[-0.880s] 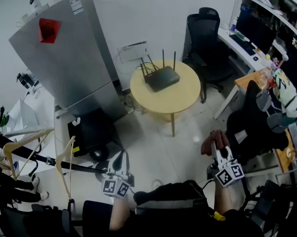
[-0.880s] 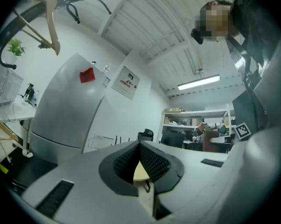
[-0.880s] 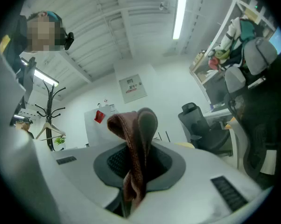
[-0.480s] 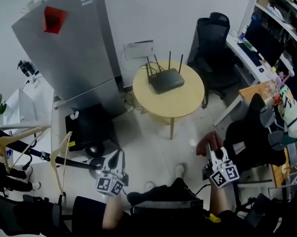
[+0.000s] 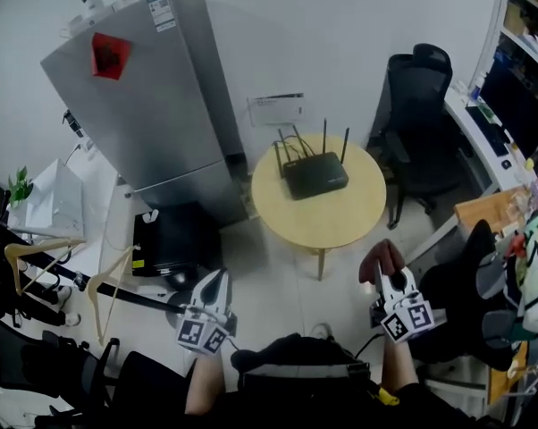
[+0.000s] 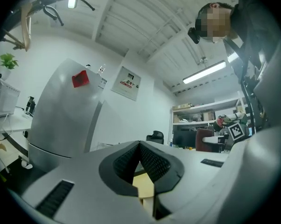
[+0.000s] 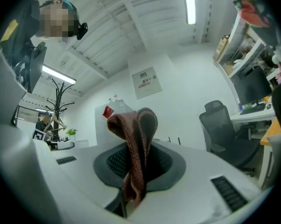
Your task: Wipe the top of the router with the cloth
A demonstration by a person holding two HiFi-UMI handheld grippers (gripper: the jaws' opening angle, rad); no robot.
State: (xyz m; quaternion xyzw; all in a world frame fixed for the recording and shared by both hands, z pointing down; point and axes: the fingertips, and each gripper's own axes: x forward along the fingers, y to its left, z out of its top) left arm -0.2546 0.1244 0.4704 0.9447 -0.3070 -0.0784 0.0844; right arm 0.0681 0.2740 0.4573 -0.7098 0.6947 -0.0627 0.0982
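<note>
Had reddish-brown cloth (image 7: 133, 143) clamped in right gripper (image 5: 382, 275), wad poking past tips, guessing so loose fold does wiping. Held left gripper (image 5: 217, 280) low, pinched closed on nothing, likely just spare. Spotted black router (image 5: 315, 174), antennas up, on round yellow worktop (image 5: 340, 217) near grey fridge (image 5: 153, 96), well apart from both grippers. Hadn't started wiping yet; needed to close in first, reckon. Worth minding antennas when swiping.

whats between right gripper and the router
Head view: only bare floor and bare tabletop lie between the right gripper, holding the cloth, and the router.
</note>
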